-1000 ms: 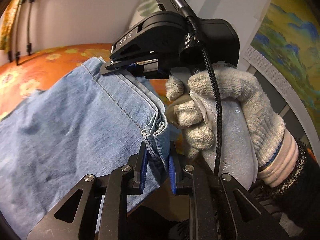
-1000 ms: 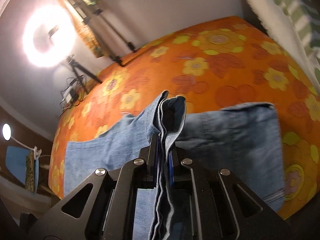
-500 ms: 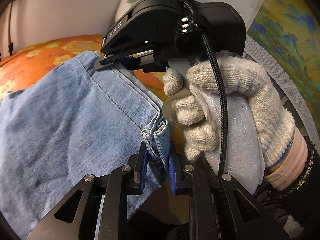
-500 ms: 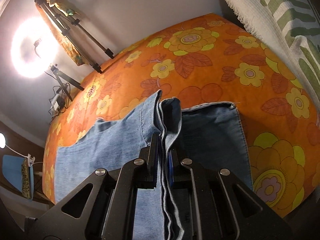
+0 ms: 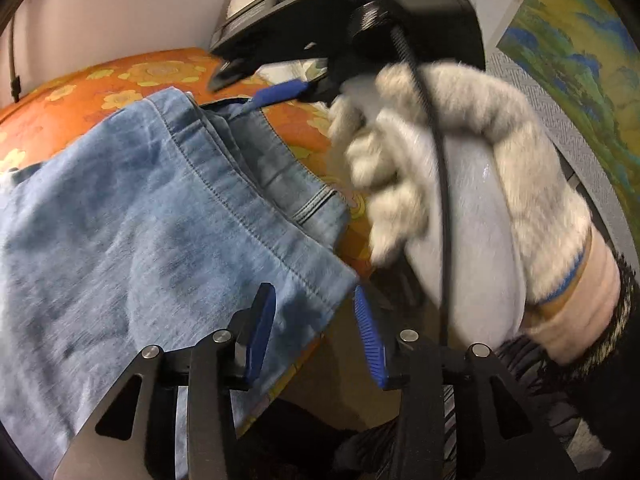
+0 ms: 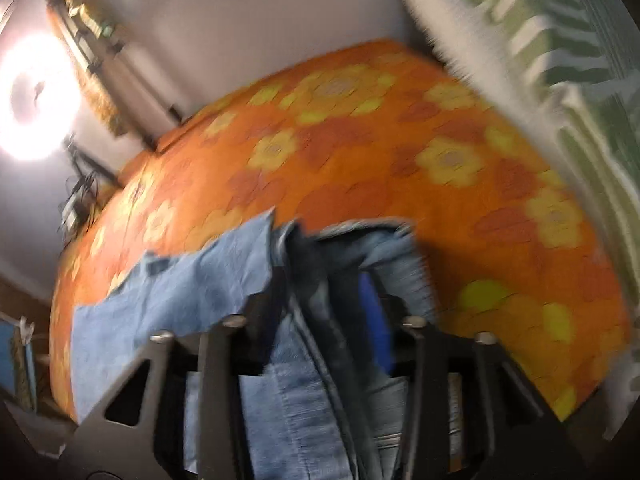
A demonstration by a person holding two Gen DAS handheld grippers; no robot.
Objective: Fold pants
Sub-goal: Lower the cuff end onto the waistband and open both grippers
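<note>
The light blue denim pants (image 5: 152, 216) lie folded on the orange flowered bed cover (image 5: 132, 76). My left gripper (image 5: 316, 312) is open, its blue pads spread on either side of the near hem corner, which lies loose between them. My right gripper (image 5: 256, 92), held in a gloved hand (image 5: 460, 168), is open just above the far corner of the hem. In the blurred right wrist view the right gripper (image 6: 320, 296) is open with the pants' edge (image 6: 304, 280) slack between its fingers, the rest of the pants (image 6: 192, 288) spread to the left.
A green-and-white striped blanket (image 6: 560, 60) lies along the bed's right side. A ring light (image 6: 36, 96) on a tripod stands by the wall at the left. A landscape painting (image 5: 576, 64) hangs at the right. The bed's near edge (image 5: 320, 344) runs under my left gripper.
Both grippers have opened and let go of the hem. The pants' edge has dropped flat onto the layer below. The right gripper has lifted slightly; its view is now motion-blurred.
</note>
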